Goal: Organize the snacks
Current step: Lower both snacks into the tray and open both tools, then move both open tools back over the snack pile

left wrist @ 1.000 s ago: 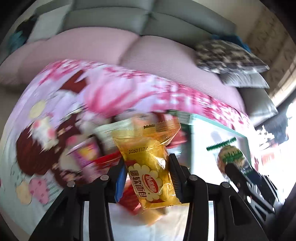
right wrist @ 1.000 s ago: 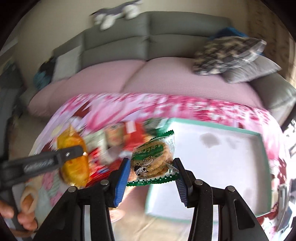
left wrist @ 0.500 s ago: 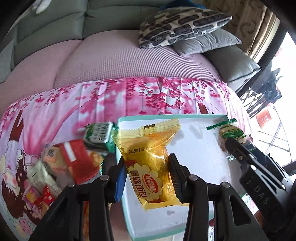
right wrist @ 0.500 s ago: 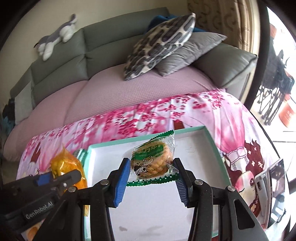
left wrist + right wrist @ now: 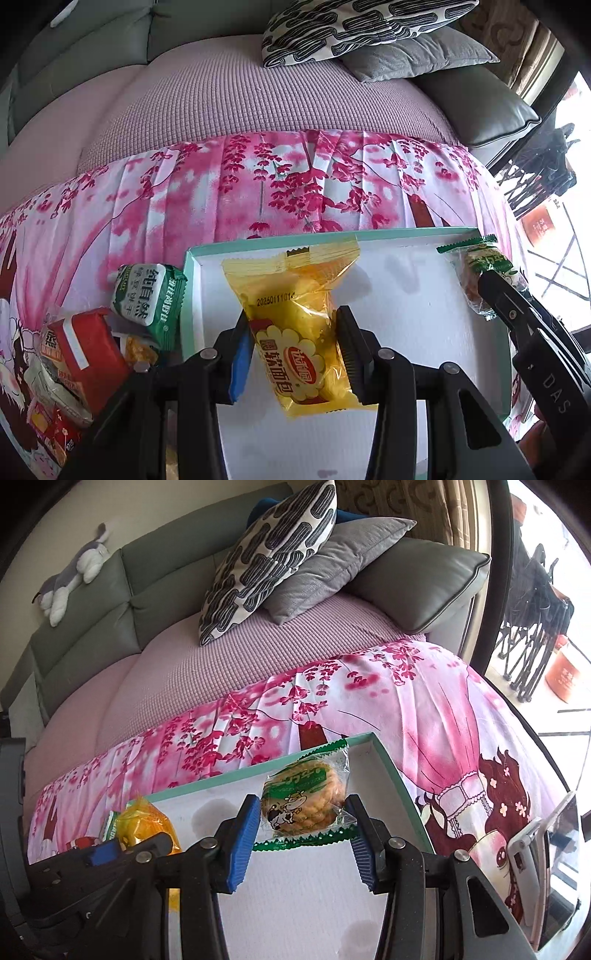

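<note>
Left gripper (image 5: 293, 349): held level over the near part of the tray (image 5: 406, 236), fingers pointed toward the sofa (image 5: 258, 96); its two fingers are pinched on the bread pack (image 5: 299, 325), one on each side.
Bread pack: one, yellow, gripped at mid-height; its sealed top stands past the fingertips and its lower end hangs below them, above the white tray floor.
Right gripper (image 5: 301, 830): held over the tray's far right corner, to the right of the left gripper; the blue pads (image 5: 242, 834) are closed on the biscuit pack (image 5: 306, 797).
Biscuit pack: one, clear with green zigzag seams, held between the fingertips; round biscuits are seen inside, but their number cannot be told. It is also seen at the right tip in the left view (image 5: 480, 273).
Tray: one, white inside with a teal rim, lying on the pink cloth (image 5: 221, 192) beneath both pairs of fingers.
Loose snacks: left of the left fingers, outside the tray rim; one green pack (image 5: 147, 295) just beside the rim, one red pack (image 5: 81, 354) nearer; others are heaped under them and cannot be counted.
Cushions: two on the sofa, beyond the fingertips, one patterned (image 5: 266, 557) and one grey (image 5: 332, 565).
</note>
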The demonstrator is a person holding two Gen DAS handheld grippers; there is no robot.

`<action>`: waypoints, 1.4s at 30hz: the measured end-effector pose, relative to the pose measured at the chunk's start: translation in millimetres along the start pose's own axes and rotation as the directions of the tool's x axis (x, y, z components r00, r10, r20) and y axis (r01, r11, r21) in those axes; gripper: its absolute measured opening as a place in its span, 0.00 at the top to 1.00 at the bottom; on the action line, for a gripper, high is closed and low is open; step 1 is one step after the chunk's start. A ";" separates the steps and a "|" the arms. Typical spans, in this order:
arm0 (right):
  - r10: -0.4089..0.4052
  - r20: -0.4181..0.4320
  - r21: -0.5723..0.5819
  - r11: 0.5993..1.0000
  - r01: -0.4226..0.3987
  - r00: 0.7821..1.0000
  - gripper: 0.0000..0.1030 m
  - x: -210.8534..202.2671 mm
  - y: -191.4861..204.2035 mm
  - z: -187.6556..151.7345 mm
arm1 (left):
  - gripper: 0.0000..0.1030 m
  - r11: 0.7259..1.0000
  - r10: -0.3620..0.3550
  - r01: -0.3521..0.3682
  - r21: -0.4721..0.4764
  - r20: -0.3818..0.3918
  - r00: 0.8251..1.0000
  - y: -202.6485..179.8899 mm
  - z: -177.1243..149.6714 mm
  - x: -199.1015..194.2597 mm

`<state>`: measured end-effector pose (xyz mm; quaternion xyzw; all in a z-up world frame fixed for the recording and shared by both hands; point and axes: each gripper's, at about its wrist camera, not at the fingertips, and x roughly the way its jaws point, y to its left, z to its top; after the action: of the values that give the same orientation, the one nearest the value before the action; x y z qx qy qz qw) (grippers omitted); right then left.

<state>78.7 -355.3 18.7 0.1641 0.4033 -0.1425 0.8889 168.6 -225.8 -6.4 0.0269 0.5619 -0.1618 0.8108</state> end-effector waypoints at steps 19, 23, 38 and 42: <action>-0.014 -0.039 0.000 1.000 0.014 0.999 0.49 5.1 -5.0 -2.5 | 0.29 0.999 0.041 -0.042 -0.029 -0.021 0.999 6.0 -4.6 -12.7; -0.047 -0.071 -0.031 0.999 0.045 0.996 0.39 6.5 -1.1 -6.1 | 0.19 0.995 0.085 -0.086 -0.053 -0.018 0.996 17.2 -9.7 -22.3; -0.033 -0.119 -0.108 0.994 0.020 0.992 0.21 -8.7 32.4 -39.1 | 0.09 0.971 0.198 -0.190 -0.145 0.045 0.979 76.7 -63.0 -73.3; -0.038 -0.125 -0.117 0.993 0.024 0.991 0.21 -13.2 41.9 -47.5 | 0.09 0.966 0.215 -0.204 -0.160 0.059 0.975 90.0 -76.8 -82.3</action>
<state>54.7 -296.4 6.7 0.1149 0.4693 -0.1220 0.8670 99.6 -104.2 28.6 0.0178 0.5355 -0.0327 0.8437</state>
